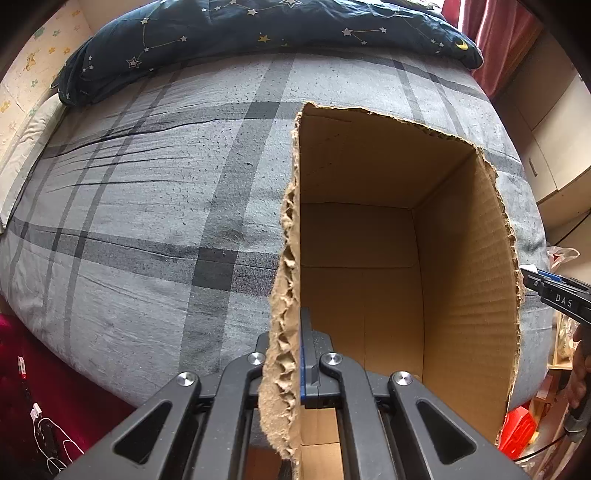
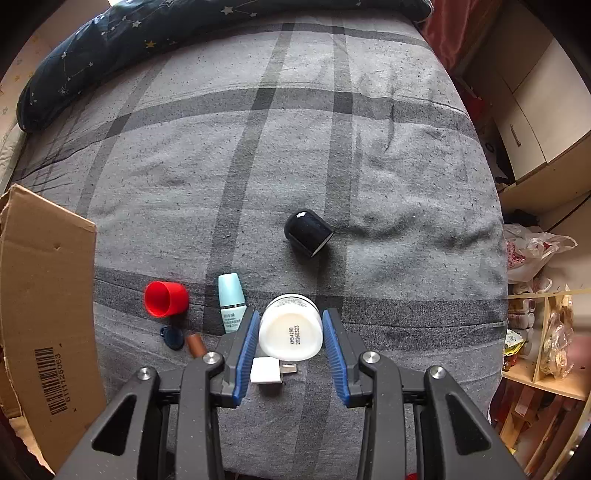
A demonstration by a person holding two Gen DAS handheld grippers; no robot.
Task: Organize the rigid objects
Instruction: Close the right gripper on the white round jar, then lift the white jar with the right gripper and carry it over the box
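Observation:
My left gripper [image 1: 291, 350] is shut on the torn near wall of an empty cardboard box [image 1: 388, 221] that stands on the bed; the box side also shows in the right wrist view [image 2: 44, 295]. My right gripper [image 2: 291, 332] is open, its blue pads on either side of a white jar [image 2: 290, 332] lying on the bed, close to it. Around it lie a black cap [image 2: 307, 232], a teal bottle [image 2: 232, 301], a red cap [image 2: 164, 298], a blue fob [image 2: 173, 338], a brown tube [image 2: 195, 345] and a white adapter [image 2: 267, 371].
The grey plaid bedsheet [image 2: 369, 166] covers the bed, with a dark starry duvet [image 2: 129, 33] at the far end. Shelves with bags [image 2: 546, 332] and cabinets stand to the right of the bed. The right gripper's tip shows at the right edge [image 1: 554, 291].

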